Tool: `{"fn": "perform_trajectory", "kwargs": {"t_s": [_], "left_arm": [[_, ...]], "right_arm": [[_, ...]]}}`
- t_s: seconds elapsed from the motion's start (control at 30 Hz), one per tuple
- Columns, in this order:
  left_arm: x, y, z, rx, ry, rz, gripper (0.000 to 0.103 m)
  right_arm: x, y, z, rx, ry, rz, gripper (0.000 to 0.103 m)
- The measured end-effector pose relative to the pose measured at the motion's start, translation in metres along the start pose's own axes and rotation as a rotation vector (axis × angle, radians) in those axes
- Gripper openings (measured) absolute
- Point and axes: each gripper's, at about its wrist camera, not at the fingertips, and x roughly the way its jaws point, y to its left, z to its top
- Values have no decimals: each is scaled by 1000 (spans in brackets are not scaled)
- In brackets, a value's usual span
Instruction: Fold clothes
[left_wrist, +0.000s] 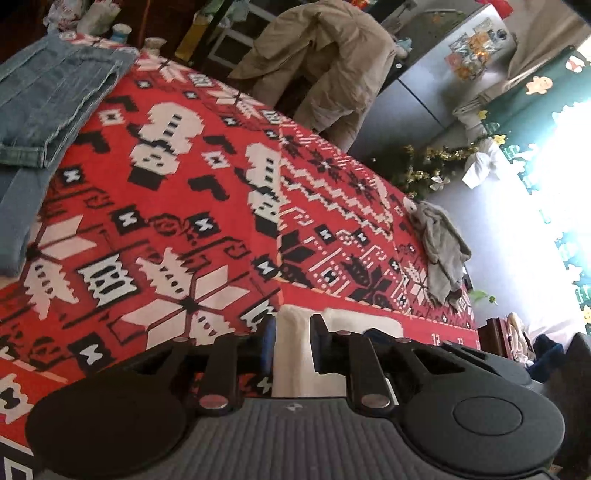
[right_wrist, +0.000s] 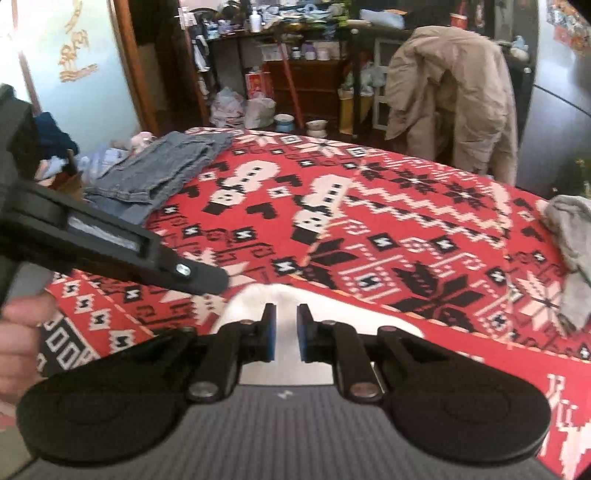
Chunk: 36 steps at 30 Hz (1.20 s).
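Note:
A white garment lies at the near edge of the red patterned tablecloth. My right gripper has its jaws narrowly apart around a raised fold of it. My left gripper also straddles the white garment, jaws a little apart with cloth between them. The left gripper's body shows at the left of the right wrist view. Folded blue jeans lie at the table's far left and also show in the left wrist view. A crumpled grey garment lies at the right edge, also seen in the right wrist view.
A chair draped with a beige jacket stands behind the table. Cluttered shelves and bags fill the back of the room. A grey fridge and a green Christmas hanging are on the right.

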Motion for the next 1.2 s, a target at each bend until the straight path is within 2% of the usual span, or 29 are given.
{"fn": "perform_trajectory", "kwargs": {"t_s": [0.23,0.4,0.43,0.47,0.5,0.53,0.57,0.6,0.63,0.7,0.83,0.87,1.0,1.07,1.2], "left_arm": [[-7,-16,-10,76,6,54,18],[-15,-36,-25,215,-14,199,18],[-17,-40,-29,242,-16,216,22],[-20,-43,-32,258,-15,219,31],[-23,-47,-35,270,-16,215,41],[-26,-50,-39,280,-21,212,44],[-31,-52,-42,287,-32,210,48],[-35,-55,-45,293,-43,209,49],[-38,-57,-48,296,-51,206,51],[-44,-59,-53,305,-63,191,62],[-52,-61,-67,362,-80,197,62],[-54,-61,-71,378,-87,203,63],[-59,-59,-90,432,-115,245,81],[-58,-58,-97,441,-112,283,82],[-55,-56,-106,455,-100,325,83]], "right_arm": [[22,-7,11,40,-2,-25,13],[-20,-20,11,88,-79,-27,16],[-31,-24,7,85,-87,-40,22],[-41,-28,4,82,-93,-53,27],[-51,-32,-1,81,-94,-66,39],[-61,-37,-6,87,-93,-84,52],[-71,-42,-13,95,-91,-105,60],[-81,-46,-20,102,-88,-127,73],[-91,-50,-28,107,-87,-150,79],[-107,-54,-44,108,-82,-186,84],[-131,-59,-74,129,-78,-243,102],[-136,-60,-80,136,-86,-254,102],[-145,-56,-99,156,-90,-282,102],[-147,-54,-106,160,-89,-288,102],[-153,-48,-121,128,-147,-276,102]]}}
